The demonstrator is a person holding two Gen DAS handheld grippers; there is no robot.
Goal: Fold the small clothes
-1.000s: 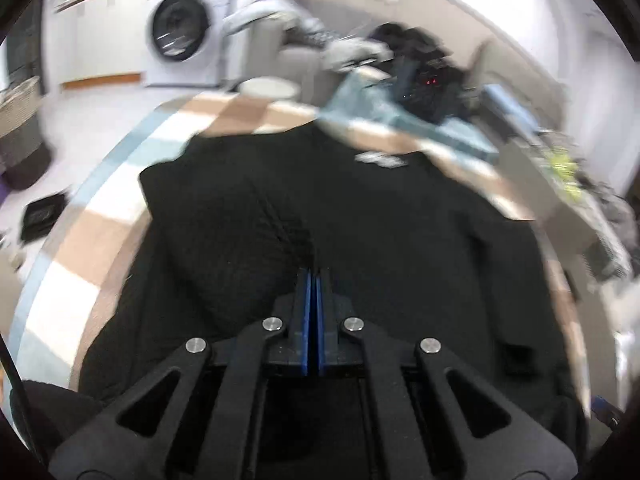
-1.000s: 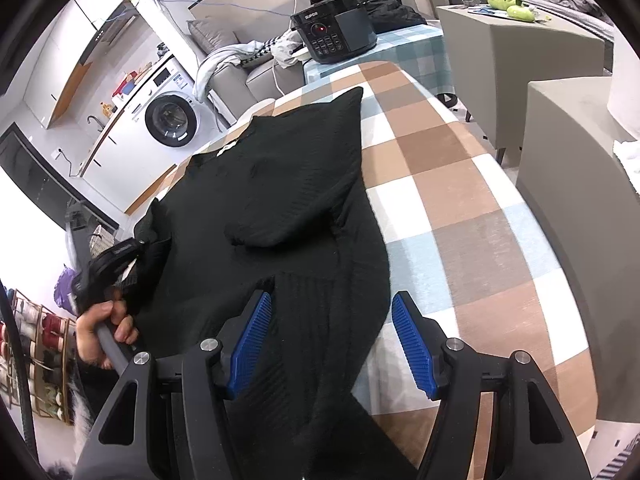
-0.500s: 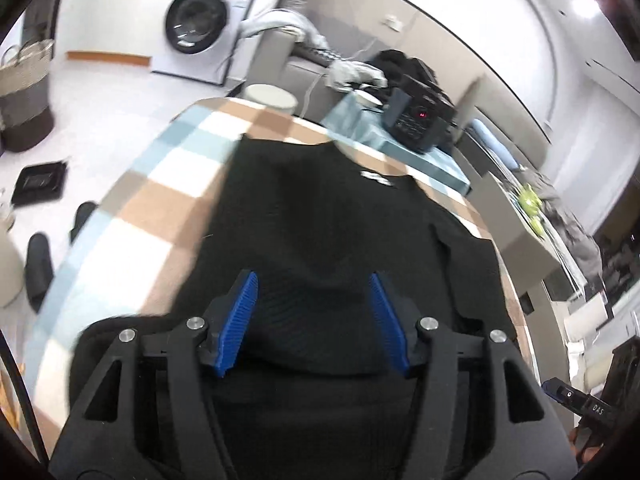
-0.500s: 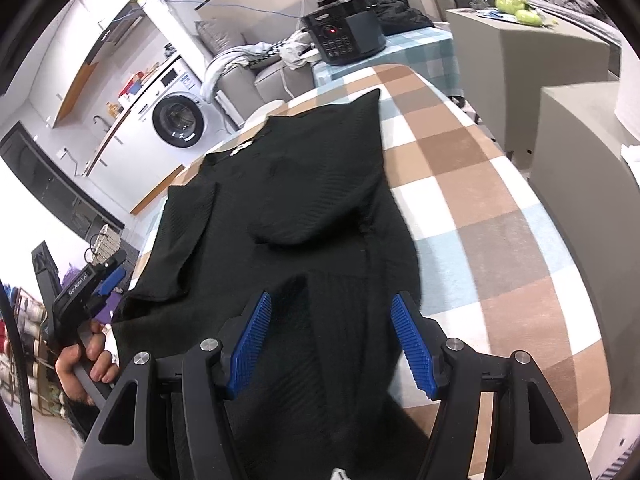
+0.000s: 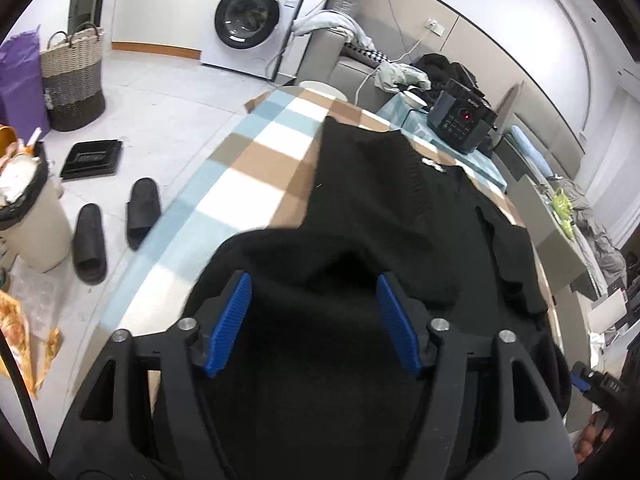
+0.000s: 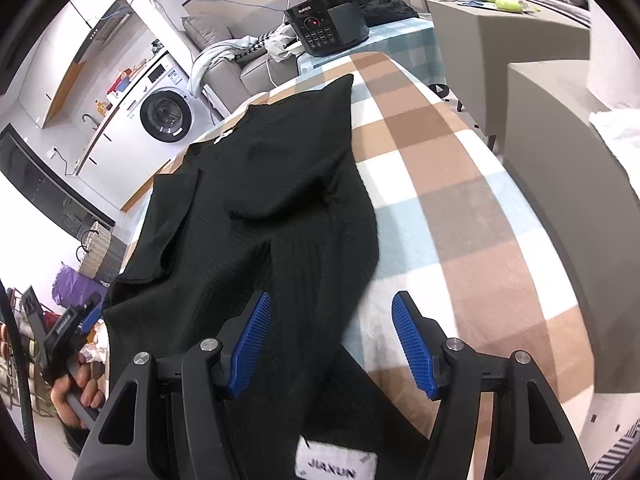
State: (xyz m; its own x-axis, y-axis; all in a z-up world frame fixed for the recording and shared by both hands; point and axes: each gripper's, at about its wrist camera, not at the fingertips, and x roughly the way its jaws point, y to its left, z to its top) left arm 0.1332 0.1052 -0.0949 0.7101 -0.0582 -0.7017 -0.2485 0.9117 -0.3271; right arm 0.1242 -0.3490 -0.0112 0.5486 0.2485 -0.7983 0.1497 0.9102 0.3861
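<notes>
Sweater [image 6: 280, 184], black knit, lies spread on the checkered tabletop [image 6: 460, 184]; soft and floppy, so we'd grab the hem edges. Left gripper [image 5: 314, 312] jaws are opening above the cloth; right gripper [image 6: 332, 344] jaws are apart, gripping nothing. Cooker [image 6: 326, 26] reads "SUPOR", tag [image 6: 336, 465] "JIAXUN".

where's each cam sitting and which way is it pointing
Left wrist: rides the left gripper, looking down over the black sweater toward the washing machine; own blue fingers spread, jaws opening.
Right wrist: rides the right gripper, looking down the sweater's right edge; own open fingers, plus the person's hand holding the left gripper.
Shared: sweater, checked cloth, washing machine, black cooker.
</notes>
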